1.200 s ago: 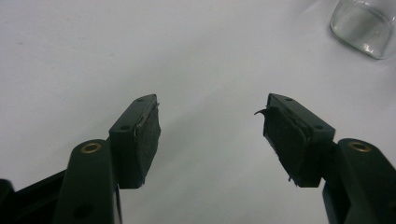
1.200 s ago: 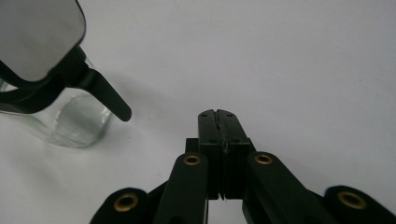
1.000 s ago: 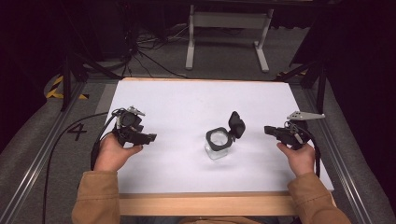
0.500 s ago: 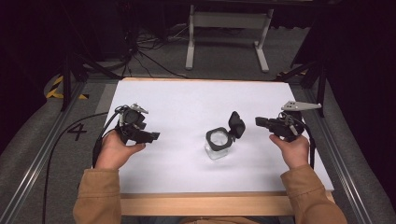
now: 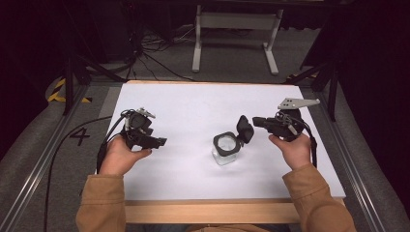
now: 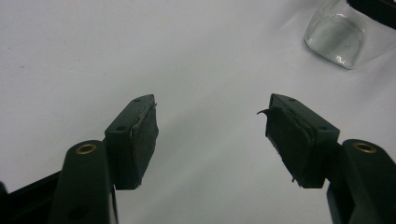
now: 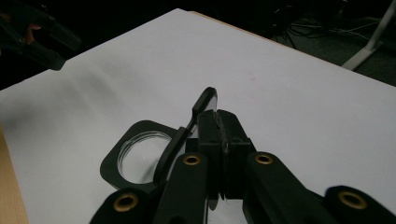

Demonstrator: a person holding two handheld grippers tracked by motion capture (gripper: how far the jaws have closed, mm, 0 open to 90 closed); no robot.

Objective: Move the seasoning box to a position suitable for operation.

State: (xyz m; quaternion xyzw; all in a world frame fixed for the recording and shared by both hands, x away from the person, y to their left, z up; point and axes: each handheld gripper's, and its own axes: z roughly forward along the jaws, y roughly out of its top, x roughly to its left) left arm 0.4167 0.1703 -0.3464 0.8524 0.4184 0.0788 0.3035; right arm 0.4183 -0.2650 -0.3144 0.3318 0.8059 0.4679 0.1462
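Off to the left, the left gripper [image 5: 157,141] hangs over the white counter [image 5: 193,106], jaws spread apart with nothing between them. Near the middle stands a clear jar [image 5: 225,149], its black flip lid [image 5: 244,130] raised. The right gripper [image 5: 256,122], jaws pressed together, sits just beside that lid.

Both forearms in tan sleeves rise from the bottom edge of the high view. At centre left, the left hand [image 5: 118,155] grips the black two-jaw left gripper [image 5: 160,142], its jaws spread wide apart. At centre right, the right hand [image 5: 293,148] holds the black right gripper [image 5: 255,121], jaws pressed together, pointing toward frame left.
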